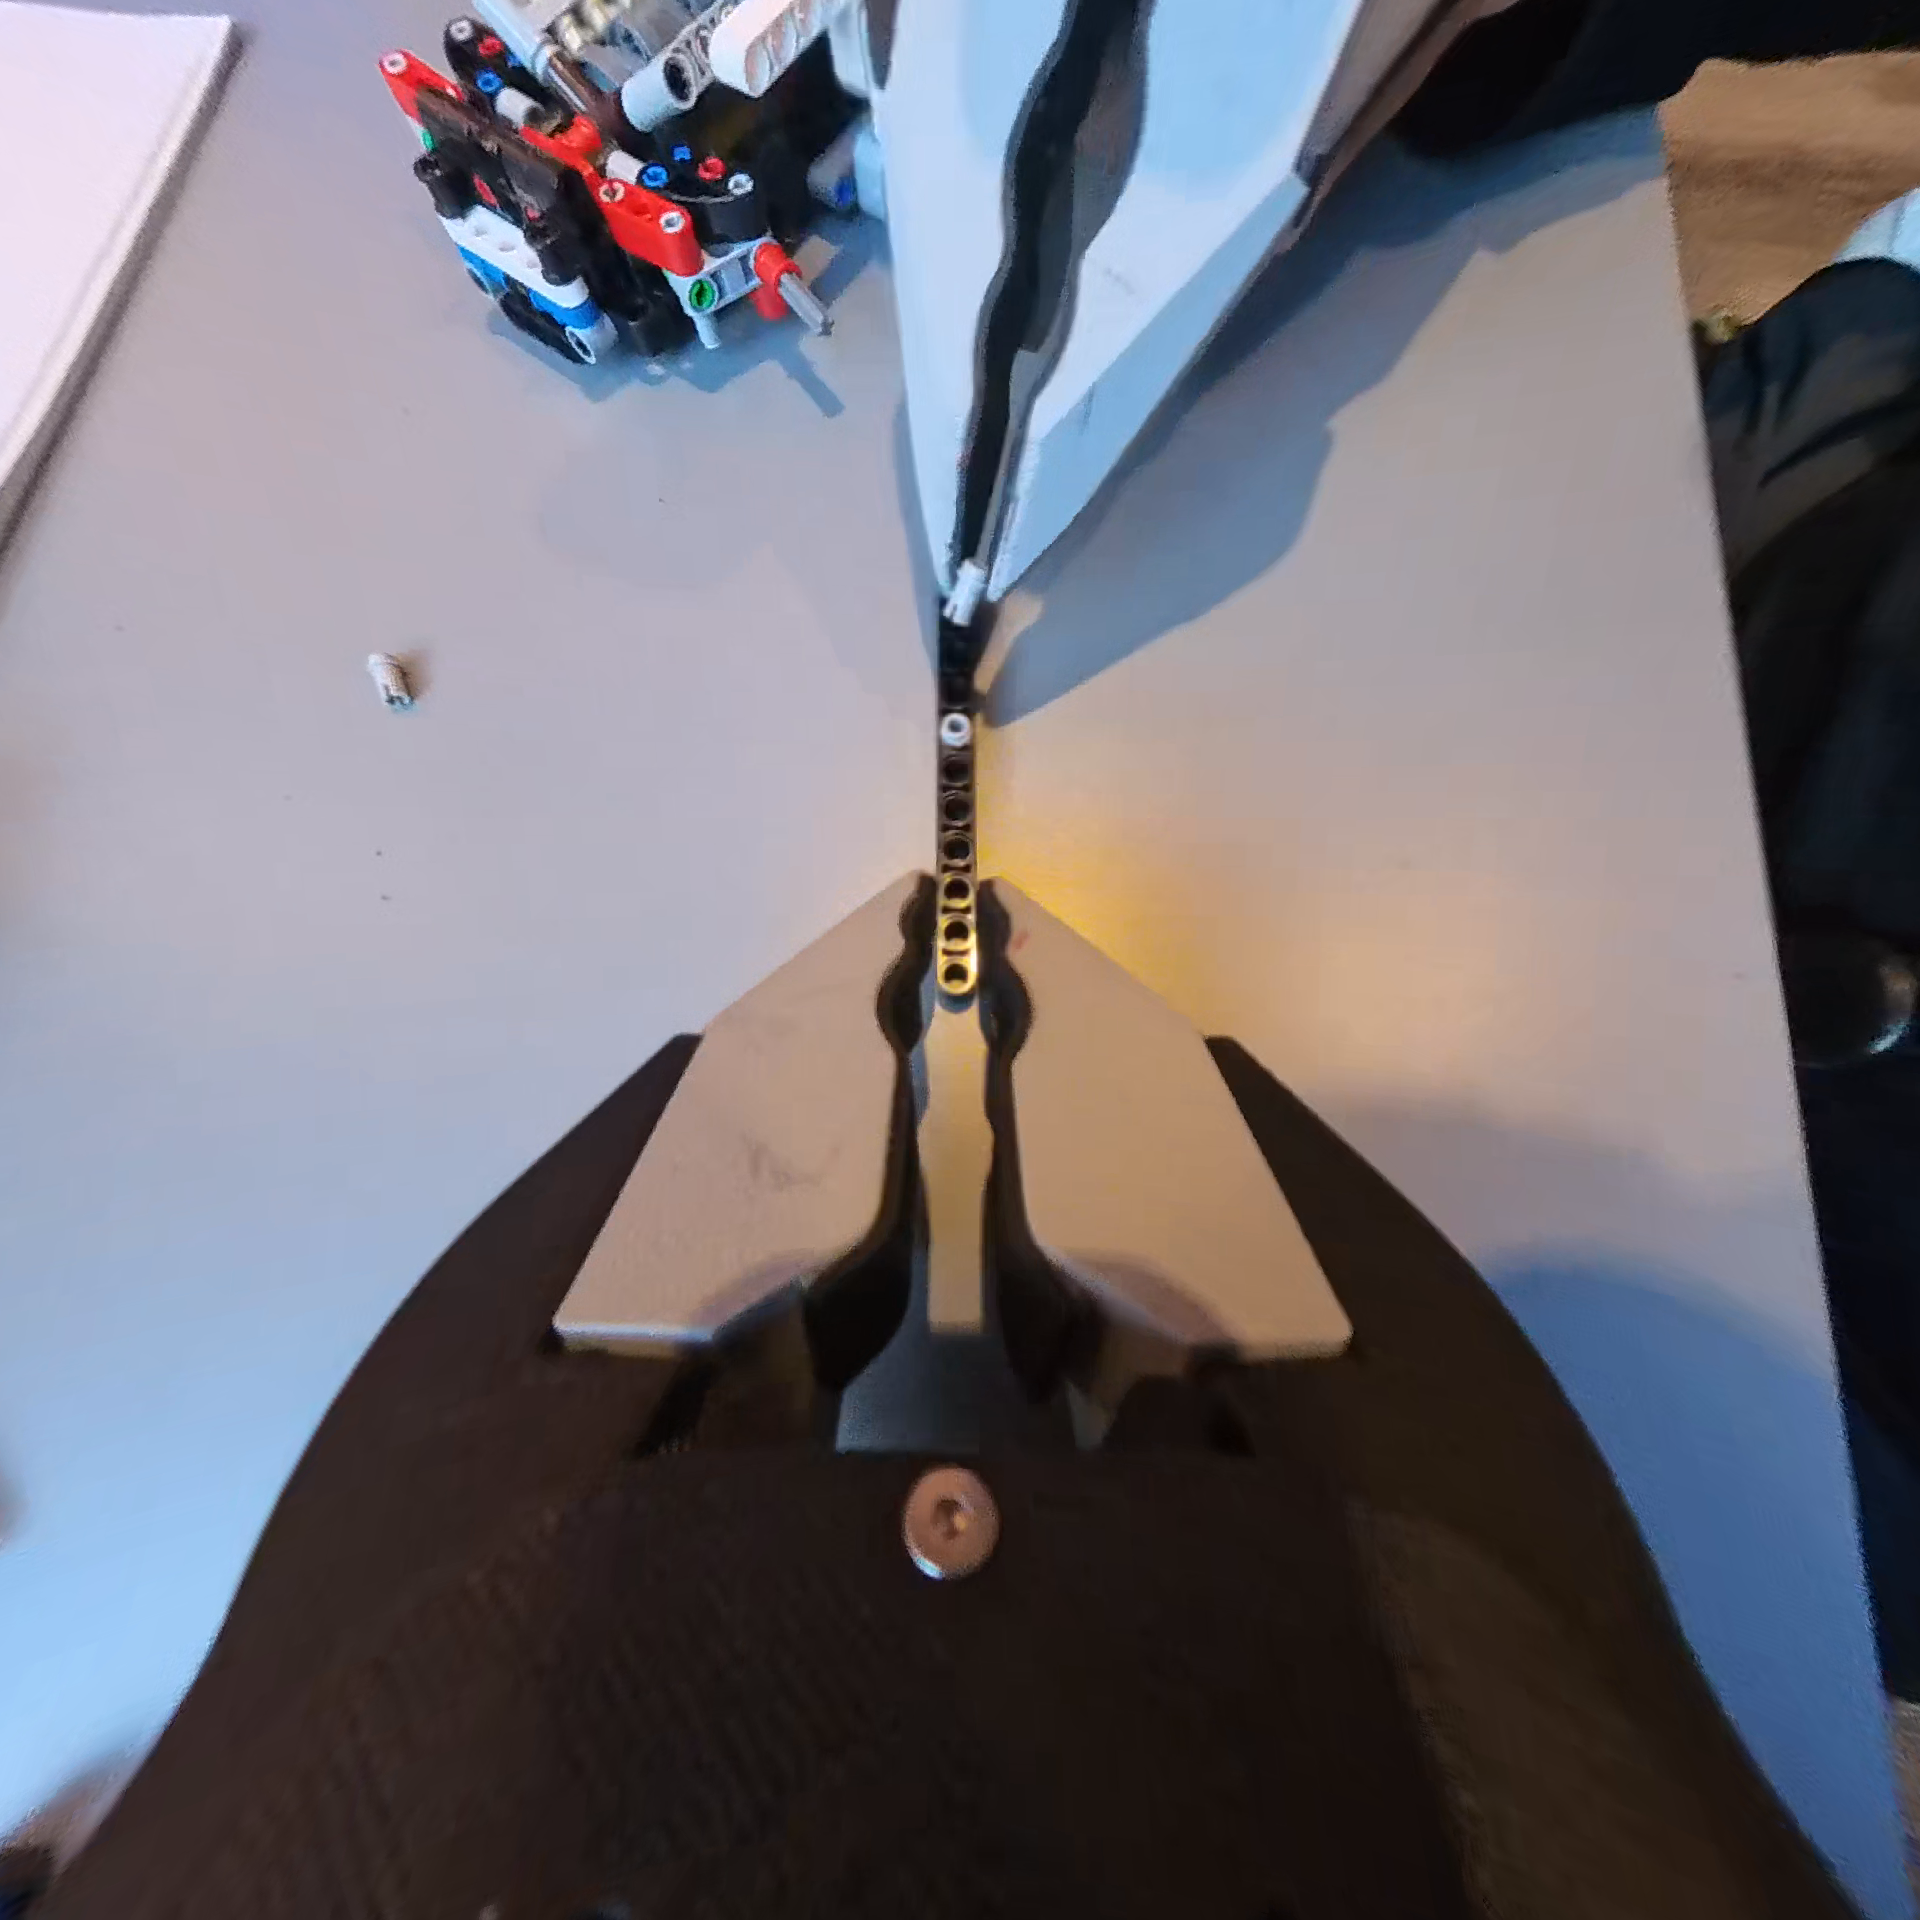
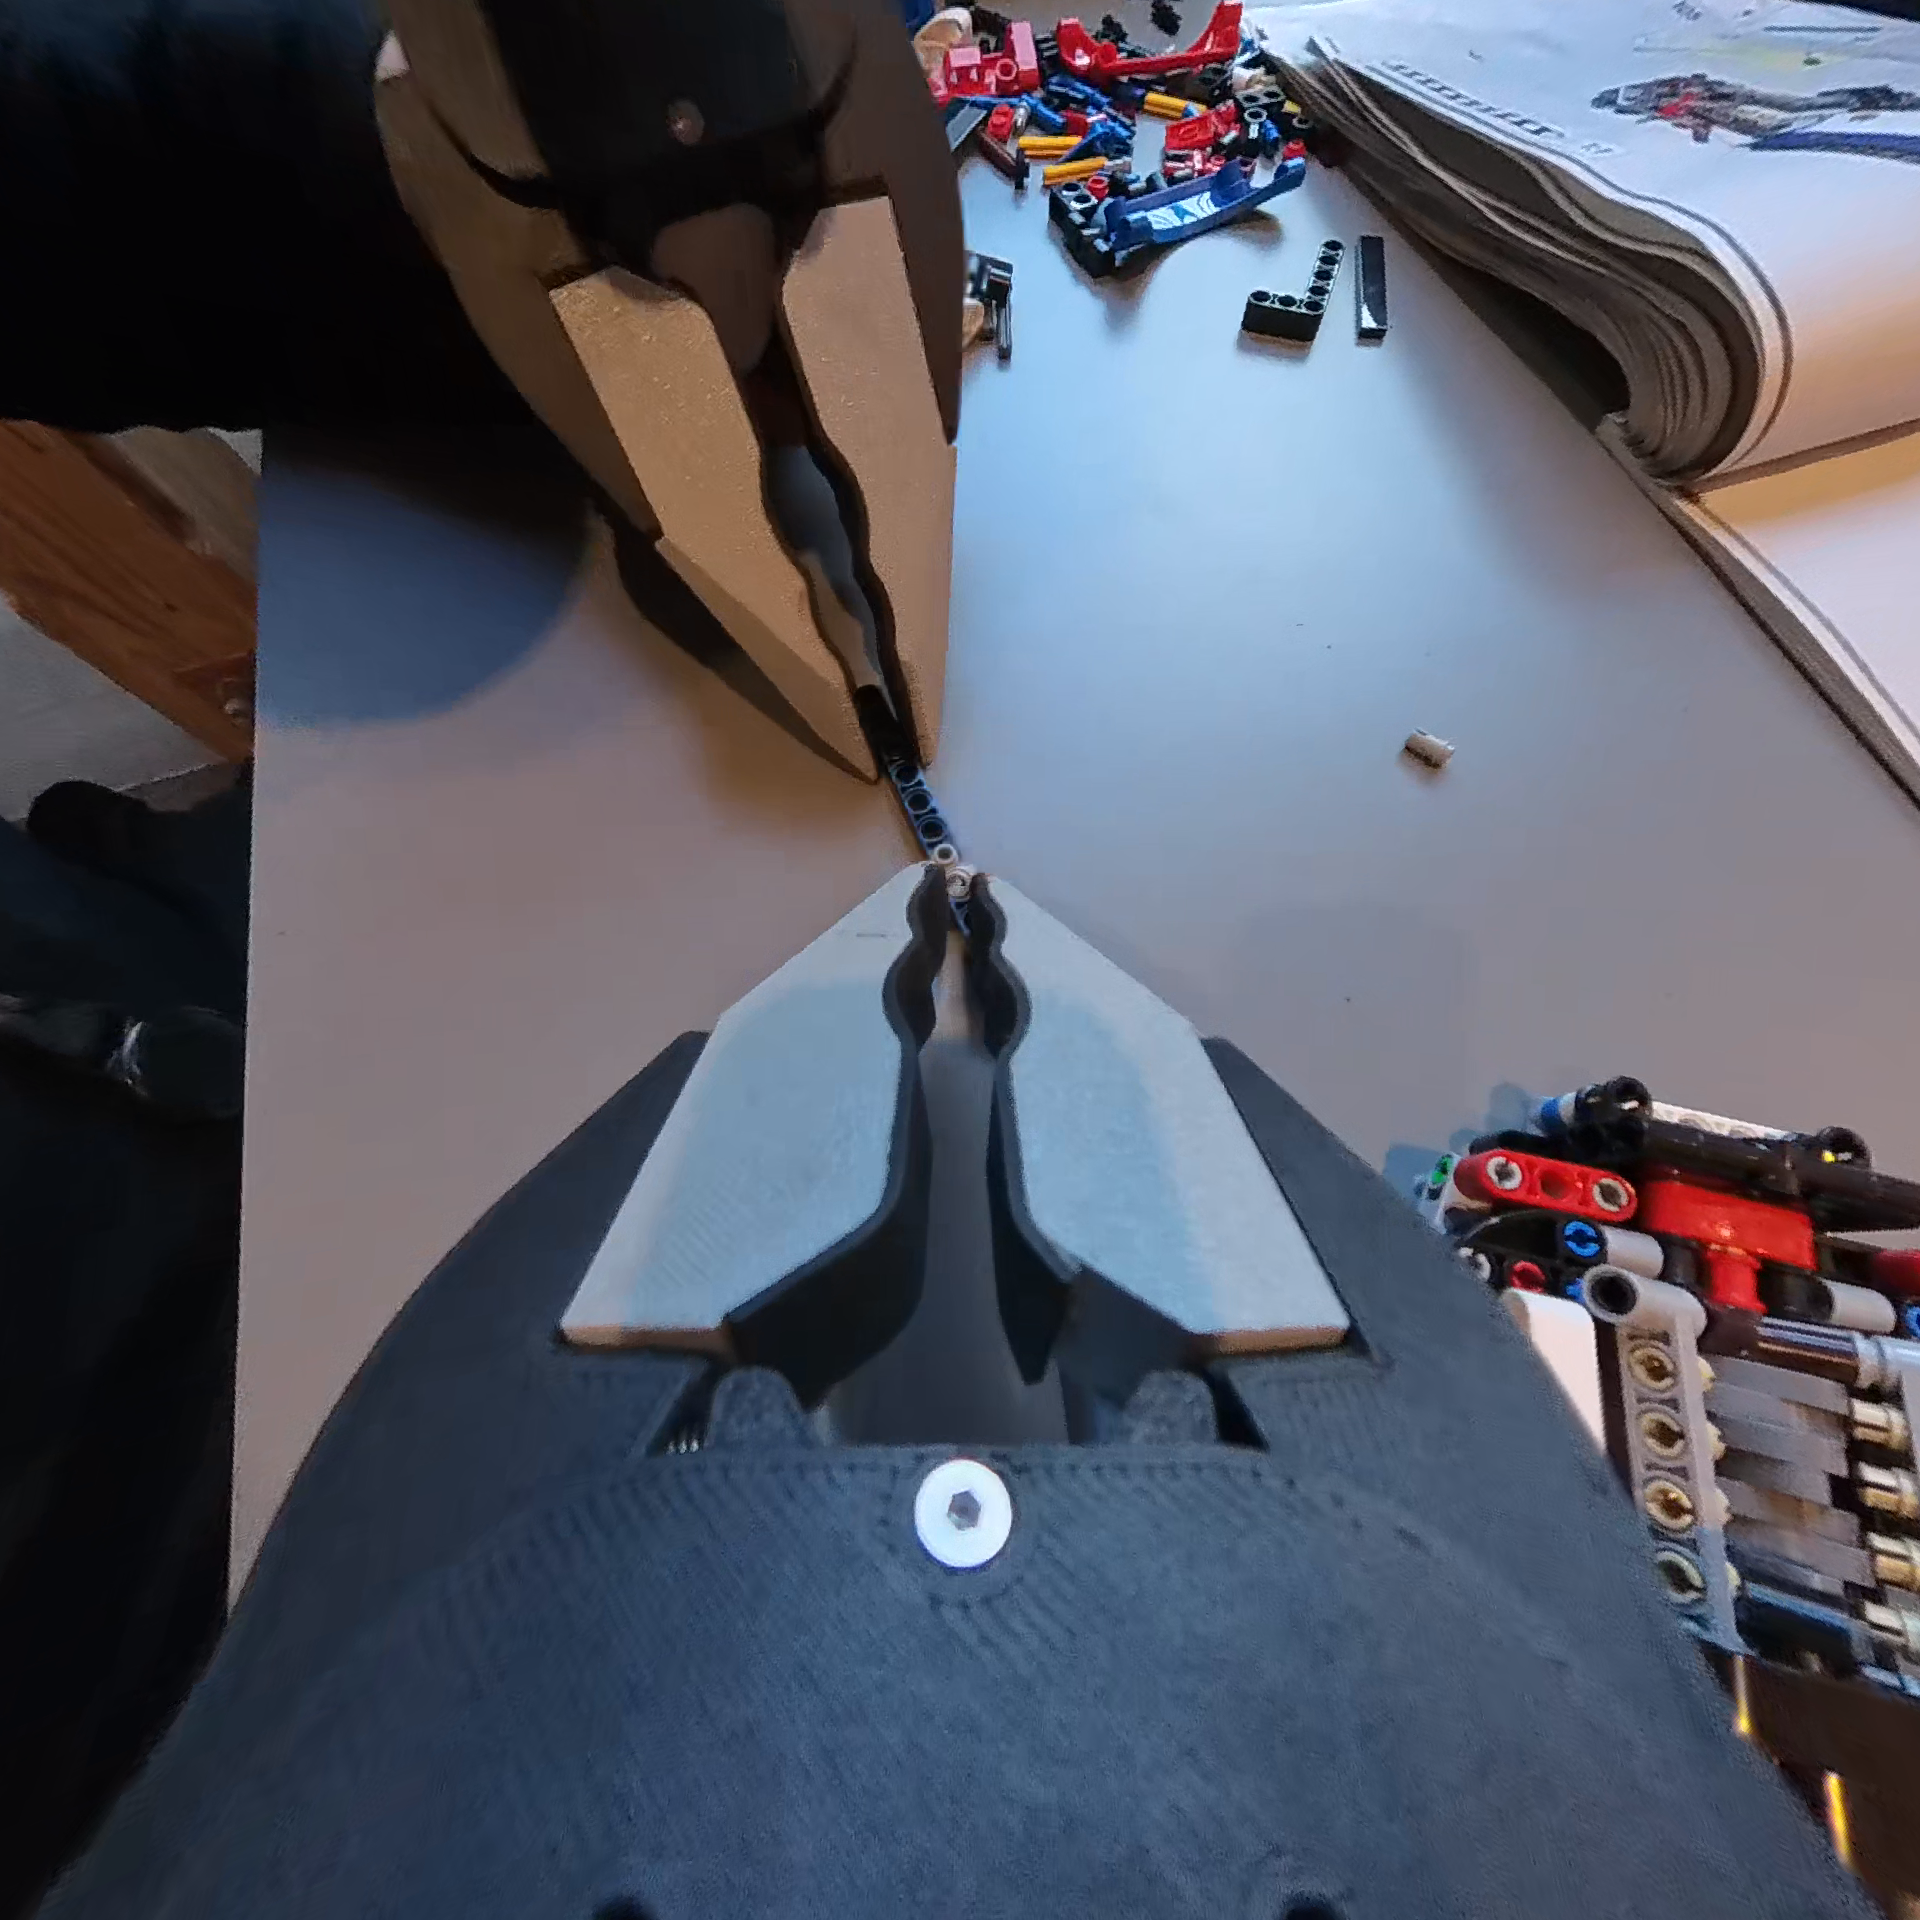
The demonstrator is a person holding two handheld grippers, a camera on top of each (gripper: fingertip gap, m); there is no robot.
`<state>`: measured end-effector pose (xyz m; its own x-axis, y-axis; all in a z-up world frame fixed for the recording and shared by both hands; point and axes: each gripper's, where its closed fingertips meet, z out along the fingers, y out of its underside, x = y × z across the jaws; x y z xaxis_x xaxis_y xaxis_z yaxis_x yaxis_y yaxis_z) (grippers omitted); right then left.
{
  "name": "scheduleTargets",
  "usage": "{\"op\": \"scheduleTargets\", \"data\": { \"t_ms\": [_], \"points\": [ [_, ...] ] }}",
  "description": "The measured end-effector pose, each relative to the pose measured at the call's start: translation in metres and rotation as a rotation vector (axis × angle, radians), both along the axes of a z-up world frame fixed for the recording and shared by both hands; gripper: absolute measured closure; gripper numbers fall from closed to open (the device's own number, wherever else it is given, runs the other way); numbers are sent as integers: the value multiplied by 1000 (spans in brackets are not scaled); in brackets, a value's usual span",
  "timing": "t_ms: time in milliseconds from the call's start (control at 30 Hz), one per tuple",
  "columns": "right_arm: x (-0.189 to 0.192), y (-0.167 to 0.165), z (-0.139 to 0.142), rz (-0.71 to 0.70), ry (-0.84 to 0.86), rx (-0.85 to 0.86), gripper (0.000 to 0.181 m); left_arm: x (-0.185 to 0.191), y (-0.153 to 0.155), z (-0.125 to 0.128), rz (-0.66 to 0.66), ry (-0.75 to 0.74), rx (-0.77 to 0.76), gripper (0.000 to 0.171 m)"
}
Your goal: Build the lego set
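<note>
My left gripper (image 1: pixel 956 883) is shut on one end of a long black beam (image 1: pixel 956 821) with a row of holes, held just above the grey table (image 1: pixel 520 935). One light grey pin (image 1: pixel 954 727) sits in a hole of the beam. My right gripper (image 2: pixel 954 878) is shut on a second small light grey pin (image 2: pixel 958 883) and holds it at the far end of the beam (image 2: pixel 920 805). The two grippers face each other, tips a short way apart. The right gripper (image 1: pixel 966 587) shows in the left wrist view, the left gripper (image 2: pixel 899 748) in the right wrist view.
A part-built model (image 1: pixel 582 197) of red, black, white and blue pieces stands on the table, close to my right gripper (image 2: pixel 1714 1351). A loose grey pin (image 2: pixel 1429 748) lies alone. A pile of loose parts (image 2: pixel 1122 114), an L-shaped black beam (image 2: pixel 1294 296) and the instruction book (image 2: pixel 1558 208) lie beyond.
</note>
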<state>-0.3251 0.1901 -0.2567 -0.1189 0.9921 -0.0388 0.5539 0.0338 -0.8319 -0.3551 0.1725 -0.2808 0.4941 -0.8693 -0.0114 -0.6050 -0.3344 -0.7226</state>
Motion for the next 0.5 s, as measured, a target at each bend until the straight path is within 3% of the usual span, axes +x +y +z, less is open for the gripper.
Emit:
{"op": "scheduleTargets", "data": {
  "t_ms": [133,500],
  "points": [
    [2,-2,1,38,-40,25,179,1,-2,1,-25,-63,-106,167],
    [-10,-18,-11,189,-263,132,179,7,-10,0,-188,-13,-28,167]
  ]
}}
